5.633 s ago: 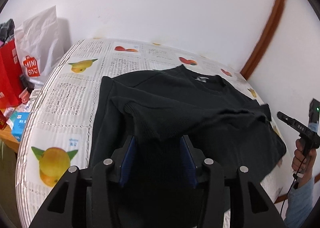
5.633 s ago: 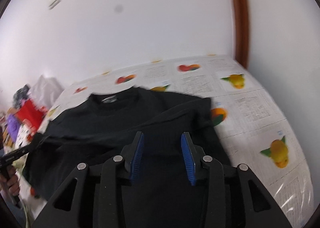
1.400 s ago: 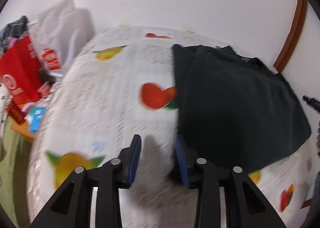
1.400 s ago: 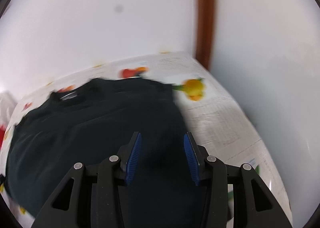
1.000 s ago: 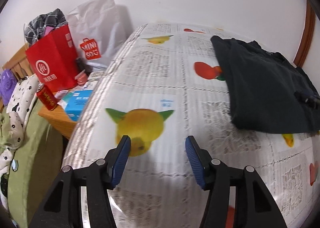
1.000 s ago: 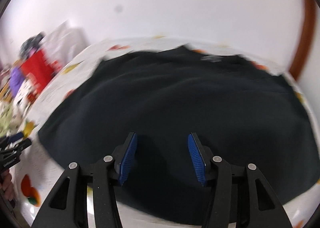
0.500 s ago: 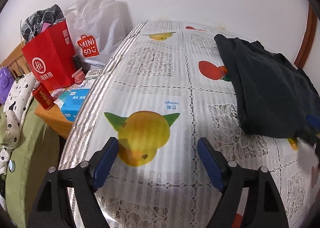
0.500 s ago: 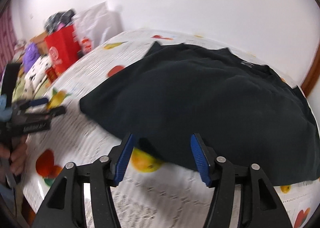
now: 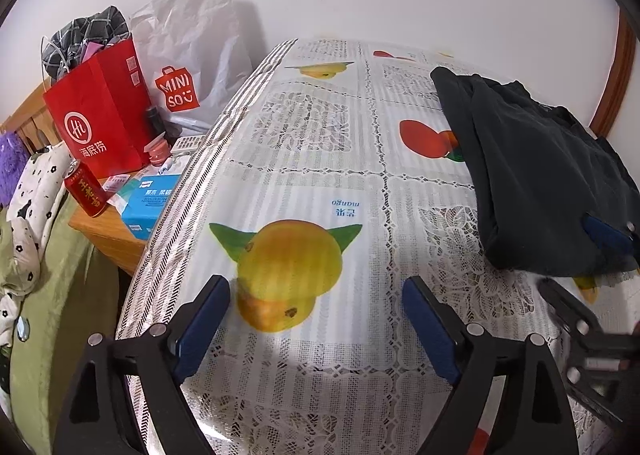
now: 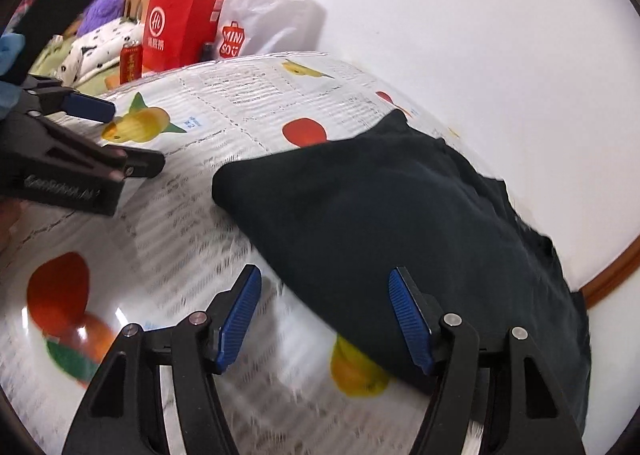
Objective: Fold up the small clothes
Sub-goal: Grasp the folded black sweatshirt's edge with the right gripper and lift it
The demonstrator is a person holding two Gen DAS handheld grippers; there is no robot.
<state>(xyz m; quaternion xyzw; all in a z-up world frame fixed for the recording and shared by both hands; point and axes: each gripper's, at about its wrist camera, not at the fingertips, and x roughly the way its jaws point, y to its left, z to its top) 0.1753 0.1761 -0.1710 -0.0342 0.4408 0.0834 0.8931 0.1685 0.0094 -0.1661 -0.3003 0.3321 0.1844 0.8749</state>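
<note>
A black sweater (image 9: pixel 536 175) lies folded on the fruit-print tablecloth (image 9: pixel 304 183), at the right in the left wrist view and centre-right in the right wrist view (image 10: pixel 400 215). My left gripper (image 9: pixel 316 315) is open and empty, over bare cloth left of the sweater; it also shows in the right wrist view (image 10: pixel 124 139). My right gripper (image 10: pixel 324 315) is open and empty, its jaws at the sweater's near edge; it shows in the left wrist view (image 9: pixel 588 267).
Left of the table, a red paper bag (image 9: pixel 100 115), a white Miniso bag (image 9: pixel 188 67), a red can (image 9: pixel 85 187) and a blue box (image 9: pixel 148 203) stand on a low wooden stand. A white wall is behind. A brown trim (image 9: pixel 616 71) runs at the right.
Both grippers pulled back from the folded sweater and swung left. The left jaws opened wider. The right gripper now sits at the sweater's near edge.
</note>
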